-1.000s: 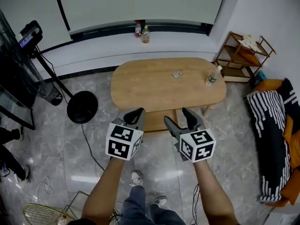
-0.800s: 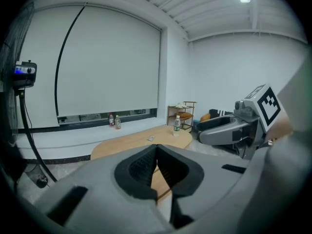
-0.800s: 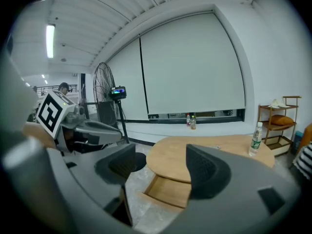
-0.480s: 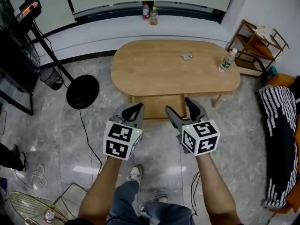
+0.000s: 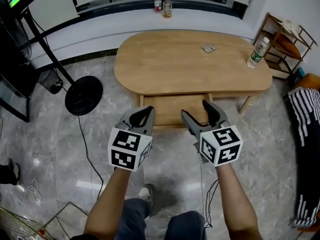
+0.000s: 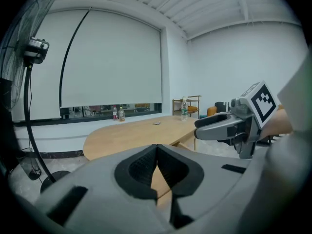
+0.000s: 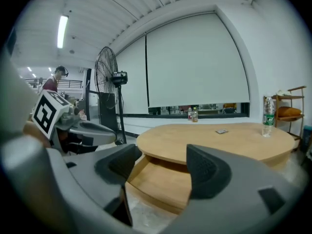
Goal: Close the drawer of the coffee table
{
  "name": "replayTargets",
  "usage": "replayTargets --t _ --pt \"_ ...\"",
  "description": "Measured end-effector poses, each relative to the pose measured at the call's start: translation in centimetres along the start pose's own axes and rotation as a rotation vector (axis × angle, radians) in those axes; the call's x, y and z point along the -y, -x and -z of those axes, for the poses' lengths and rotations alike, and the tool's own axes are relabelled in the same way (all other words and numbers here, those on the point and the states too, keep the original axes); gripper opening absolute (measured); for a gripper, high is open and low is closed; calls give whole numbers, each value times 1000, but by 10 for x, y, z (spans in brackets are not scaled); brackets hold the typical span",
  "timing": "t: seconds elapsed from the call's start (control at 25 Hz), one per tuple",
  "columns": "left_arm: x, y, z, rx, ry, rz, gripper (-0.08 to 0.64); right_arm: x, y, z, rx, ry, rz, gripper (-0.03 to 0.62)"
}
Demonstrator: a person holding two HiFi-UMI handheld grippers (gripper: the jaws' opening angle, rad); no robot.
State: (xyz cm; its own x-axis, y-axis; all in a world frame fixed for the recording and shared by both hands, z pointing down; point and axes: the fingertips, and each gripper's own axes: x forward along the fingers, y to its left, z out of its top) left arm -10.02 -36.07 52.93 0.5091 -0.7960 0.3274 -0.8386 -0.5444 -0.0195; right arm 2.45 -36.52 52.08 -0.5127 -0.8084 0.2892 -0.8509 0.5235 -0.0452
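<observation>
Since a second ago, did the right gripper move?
Yes. The right gripper has sunk from the table top's front edge to the open drawer below it.

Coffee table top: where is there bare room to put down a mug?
The whole left half and middle of the coffee table are bare. The right end is busier: a small packet and a water bottle. The open drawer below the front edge also looks bare.
</observation>
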Motion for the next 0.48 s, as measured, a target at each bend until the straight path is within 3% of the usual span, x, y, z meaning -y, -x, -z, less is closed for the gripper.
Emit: replayTargets --t 0.2,0.48 --pt "3 -18 56 11 3 -17 6 1 -18 49 31 21 -12 316" --pt "7 -21 97 43 -14 -48 6 -3 -18 94 80 57 -10 317"
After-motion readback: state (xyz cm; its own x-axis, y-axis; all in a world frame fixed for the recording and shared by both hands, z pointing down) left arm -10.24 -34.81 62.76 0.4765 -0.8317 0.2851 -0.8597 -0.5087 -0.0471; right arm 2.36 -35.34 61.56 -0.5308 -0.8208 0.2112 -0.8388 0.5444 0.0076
